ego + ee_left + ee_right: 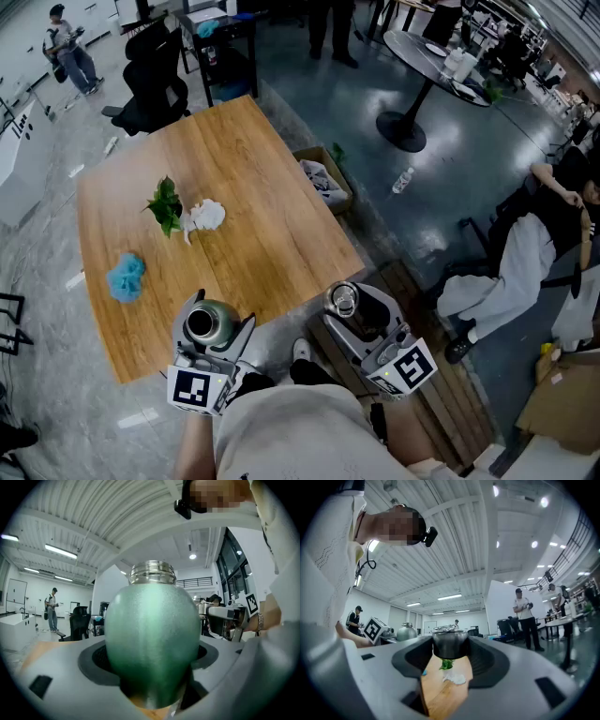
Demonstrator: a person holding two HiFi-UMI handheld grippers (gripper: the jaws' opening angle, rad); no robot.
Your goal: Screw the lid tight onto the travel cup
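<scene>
Two tongs work at the near edge of a wooden tabletop (272, 234), one in each of the person's hands. At the far left corner of the tabletop stands a black office chair (155, 80). On the wood lie a scrunched blue tuft (126, 277), then a green leafy sprig (166, 204) and, just beside it on the right, a crumpled white scrap (206, 216).

Nearer the person, the left tongs (206, 335) pinch the travel cup (152, 634) round its green body. The cup is upright, its bare metal threaded neck on top and its mouth open. It sits over the near edge of the tabletop; whether its base rests on the wood I cannot tell.

Past the right side of the tabletop a cardboard box (339, 187) with crumpled stuff inside stands on the floor. Below it in the head view, the right tongs (349, 311) grip the lid (450, 644), a dark round piece with a shiny top, one jaw against each side. The lid is off the tabletop's near right corner, apart from the cup and level with it, not on the neck.

Farther right, a round black table (431, 56) stands on the grey floor, and a person in pale trousers (511, 267) sits at the right edge.
</scene>
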